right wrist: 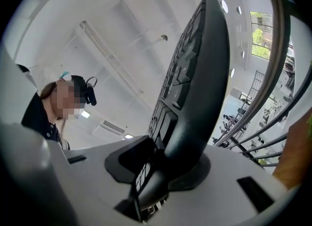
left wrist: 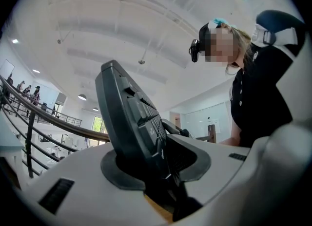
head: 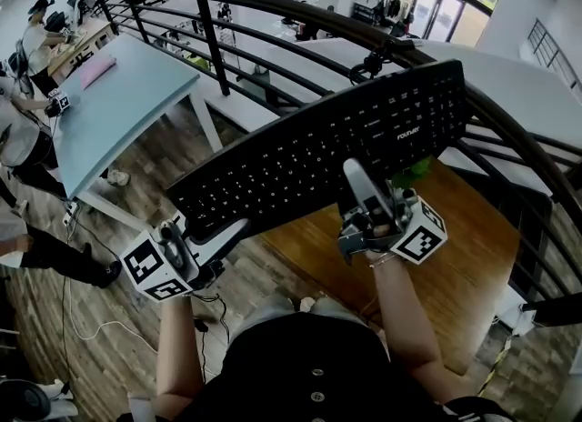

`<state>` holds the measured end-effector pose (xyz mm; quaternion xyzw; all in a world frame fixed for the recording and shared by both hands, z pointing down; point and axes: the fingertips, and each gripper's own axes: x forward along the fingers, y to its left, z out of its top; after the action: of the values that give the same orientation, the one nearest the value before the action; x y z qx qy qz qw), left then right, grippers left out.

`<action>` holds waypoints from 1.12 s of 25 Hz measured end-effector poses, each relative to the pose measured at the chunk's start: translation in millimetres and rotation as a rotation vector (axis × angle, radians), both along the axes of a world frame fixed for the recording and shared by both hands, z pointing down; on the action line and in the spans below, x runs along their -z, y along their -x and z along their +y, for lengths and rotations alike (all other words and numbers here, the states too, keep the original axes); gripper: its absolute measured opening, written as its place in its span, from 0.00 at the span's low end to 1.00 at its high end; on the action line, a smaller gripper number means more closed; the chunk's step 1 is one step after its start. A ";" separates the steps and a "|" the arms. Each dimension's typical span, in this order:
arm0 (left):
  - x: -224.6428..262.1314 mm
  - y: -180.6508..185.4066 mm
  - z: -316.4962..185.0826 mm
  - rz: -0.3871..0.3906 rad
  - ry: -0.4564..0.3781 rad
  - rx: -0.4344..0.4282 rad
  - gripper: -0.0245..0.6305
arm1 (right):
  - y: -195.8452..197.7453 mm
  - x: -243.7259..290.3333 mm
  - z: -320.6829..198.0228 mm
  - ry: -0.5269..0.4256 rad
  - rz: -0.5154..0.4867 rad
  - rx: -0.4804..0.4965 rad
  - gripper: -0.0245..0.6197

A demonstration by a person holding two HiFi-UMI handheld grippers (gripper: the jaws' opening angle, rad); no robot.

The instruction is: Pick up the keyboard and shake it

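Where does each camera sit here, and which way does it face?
Head view: on the person's head, looking steeply down at the keyboard held by the left tongs and right tongs; forearms and torso show.
Left gripper view: on the left tongs, facing up along jaws clamped on the keyboard's edge, toward the ceiling; the person's torso shows.
Right gripper view: on the right tongs, likewise facing up past the clamped keyboard; the person's shoulder shows.
Shared: all three show the keyboard and railing.

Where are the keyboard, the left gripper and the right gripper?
keyboard [head: 318, 147]: head view, middle key rows.
left gripper [head: 232, 229]: head view, jaw tips at keyboard edge.
right gripper [head: 356, 182]: head view, jaw tips on keys.
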<state>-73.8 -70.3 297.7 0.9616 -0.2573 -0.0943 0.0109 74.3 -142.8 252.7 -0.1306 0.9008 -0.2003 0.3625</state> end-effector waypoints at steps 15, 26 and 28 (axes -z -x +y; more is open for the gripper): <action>-7.5 8.7 -11.0 0.236 -0.002 -0.175 0.25 | 12.7 33.1 29.2 -0.128 0.231 -0.193 0.23; -20.0 -3.7 -30.1 0.366 0.058 -0.312 0.25 | 18.1 48.4 38.0 -0.213 0.403 -0.291 0.23; -14.2 -2.1 -27.8 0.385 0.069 -0.325 0.25 | 22.3 56.2 42.4 -0.214 0.422 -0.303 0.23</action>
<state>-71.7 -98.1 311.9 0.9537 -0.0955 -0.2640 0.1077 52.0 -100.4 196.5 -0.2635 0.9426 -0.0160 0.2044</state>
